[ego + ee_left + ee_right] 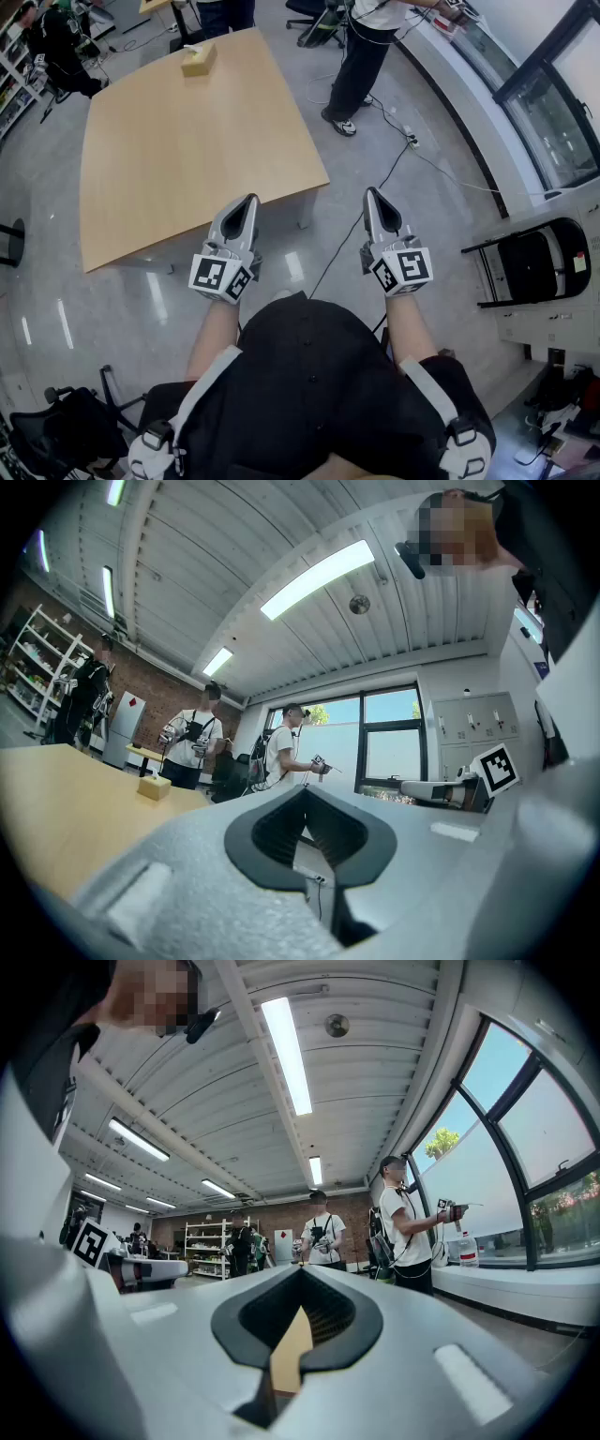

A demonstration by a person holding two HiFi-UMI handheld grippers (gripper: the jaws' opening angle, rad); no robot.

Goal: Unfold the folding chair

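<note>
The folding chair (534,264) is black, folded flat, and leans against the white cabinets at the right edge of the head view. My left gripper (251,200) and my right gripper (370,193) are held side by side in front of my body, above the grey floor, both shut with nothing between their jaws. The chair lies well to the right of the right gripper, apart from it. In the left gripper view the left gripper (305,791) points level across the room; in the right gripper view the right gripper (302,1270) does the same. Neither gripper view shows the chair.
A large wooden table (187,141) with a tissue box (198,59) stands ahead on the left. A black cable (356,225) runs over the floor between the grippers. One person (361,56) stands beyond the table. White cabinets (562,319) line the right side.
</note>
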